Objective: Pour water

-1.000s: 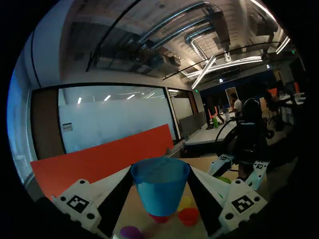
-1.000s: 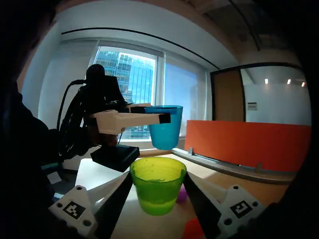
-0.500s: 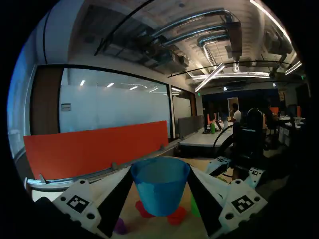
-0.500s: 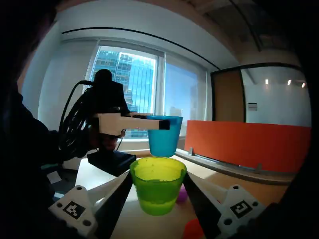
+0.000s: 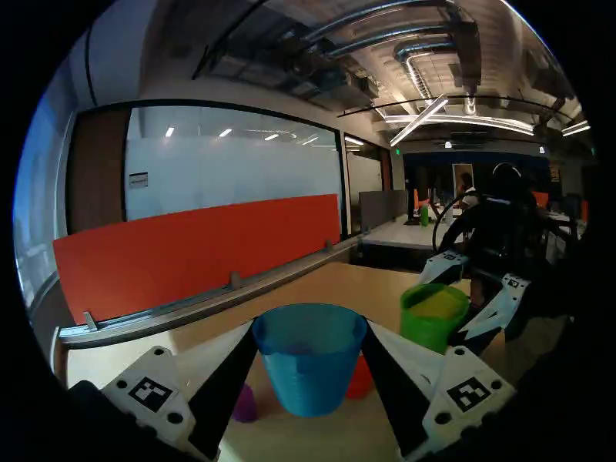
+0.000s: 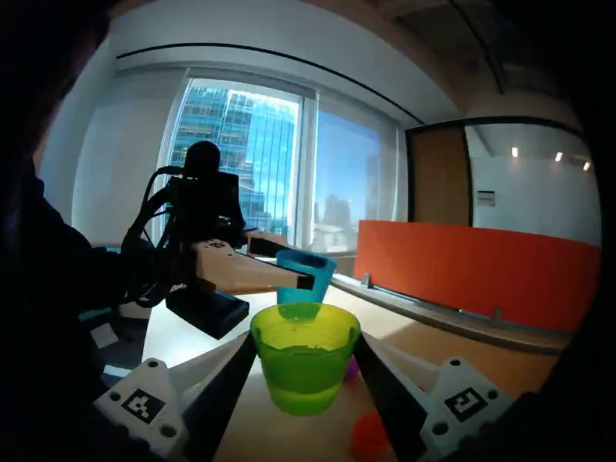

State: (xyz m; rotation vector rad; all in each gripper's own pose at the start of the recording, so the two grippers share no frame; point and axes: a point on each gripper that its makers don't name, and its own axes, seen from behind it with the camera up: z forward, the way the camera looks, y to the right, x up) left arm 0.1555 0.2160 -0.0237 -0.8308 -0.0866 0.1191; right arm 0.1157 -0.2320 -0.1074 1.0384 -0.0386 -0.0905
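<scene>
Square black-and-white markers [image 5: 149,393] low on each side; small wall sign [image 5: 138,180] too tiny to read. Clamped in the left gripper [image 5: 308,333], a blue cup [image 5: 309,369], tipped in the right gripper view just behind the green cup [image 6: 305,369], itself pinched tight by the right gripper [image 6: 305,343] and possibly part full. Around: orange panel [image 5: 192,246], table [image 5: 346,277], small purple cup [image 5: 245,404], red cup [image 5: 359,379] half hidden behind the blue one.

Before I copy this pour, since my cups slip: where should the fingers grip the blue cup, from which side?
Take the blue cup across its upper wall, just below the rim, from the side, as the left gripper does. The wall narrows downward, so it likely wedges between the fingers, leaving the mouth free.
</scene>
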